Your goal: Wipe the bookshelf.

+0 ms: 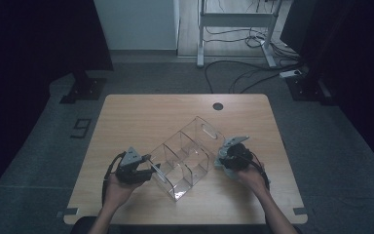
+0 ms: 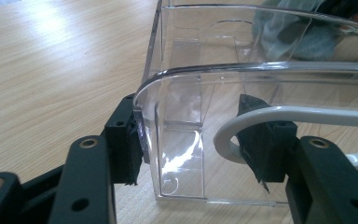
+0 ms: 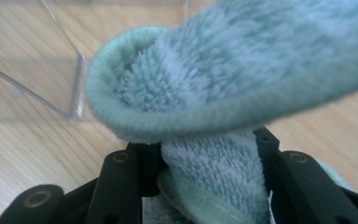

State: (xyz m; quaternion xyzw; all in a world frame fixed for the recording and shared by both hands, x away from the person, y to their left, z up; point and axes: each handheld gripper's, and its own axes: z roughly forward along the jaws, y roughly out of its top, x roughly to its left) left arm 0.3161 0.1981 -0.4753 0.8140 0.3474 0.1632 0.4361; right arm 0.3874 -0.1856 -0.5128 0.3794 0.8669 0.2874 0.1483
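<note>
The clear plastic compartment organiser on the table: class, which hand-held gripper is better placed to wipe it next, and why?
Probably the right hand-held gripper: its jaws clamp the folded pale-green fluffy cloth beside the clear plastic compartment organiser. The left hand-held gripper is occupied, straddling the organiser's end wall to steady it.

Pale teal cloth (image 3: 242,79), clear organizer (image 1: 185,156) (glassy), light wood-grain table (image 1: 141,117), black jaws

Clear divided organizer (image 1: 185,156) sits diagonally on table (image 1: 141,112) between left claw (image 1: 152,169) and right claw (image 1: 222,158).
</note>
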